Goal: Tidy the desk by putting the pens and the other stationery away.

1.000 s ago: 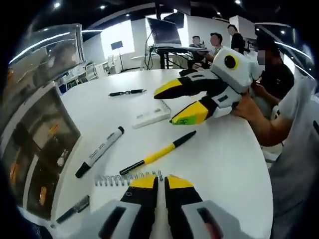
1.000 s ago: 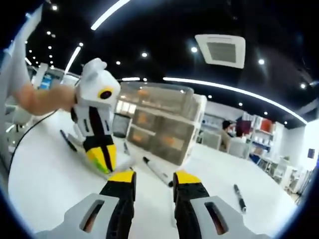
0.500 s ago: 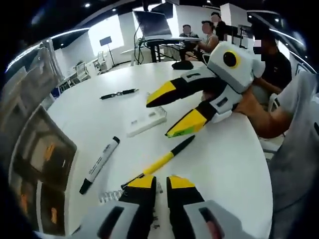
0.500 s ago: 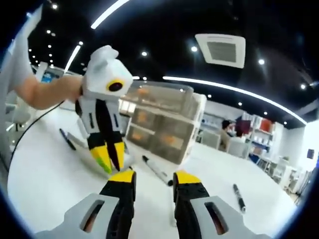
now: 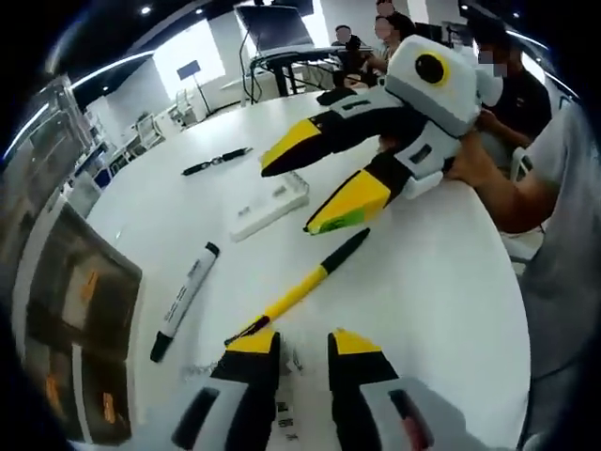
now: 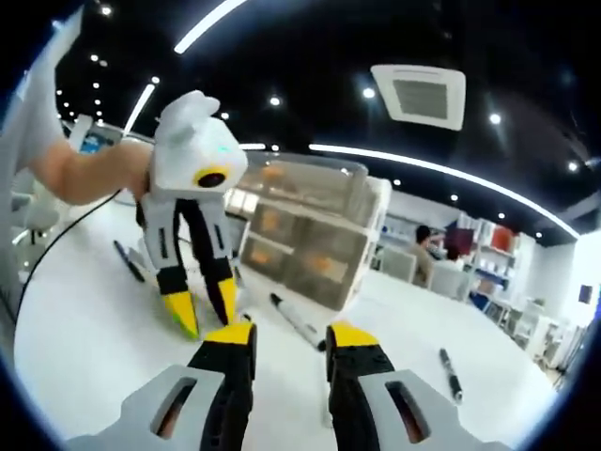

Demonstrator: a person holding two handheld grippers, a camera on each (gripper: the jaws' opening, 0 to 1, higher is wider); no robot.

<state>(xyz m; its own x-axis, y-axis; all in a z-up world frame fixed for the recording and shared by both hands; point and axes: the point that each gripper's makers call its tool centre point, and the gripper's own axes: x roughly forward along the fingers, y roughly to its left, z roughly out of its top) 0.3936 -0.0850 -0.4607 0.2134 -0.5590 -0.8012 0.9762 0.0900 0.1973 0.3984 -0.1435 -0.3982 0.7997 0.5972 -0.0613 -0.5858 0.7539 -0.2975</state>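
Yellow pen (image 5: 299, 293) amid bare table (image 5: 441, 282).

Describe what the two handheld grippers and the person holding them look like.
Both are alike. The left gripper has grey housings ending in black jaws with yellow tips. The right gripper shows the same black jaws with yellow tips, the lower one marked green, on a white boxy body bearing a yellow ring. The left gripper's body is white too. The person wears a light grey short sleeve.

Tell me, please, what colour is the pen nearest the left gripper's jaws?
The pen is yellow with black ends, clearest in the left gripper view.
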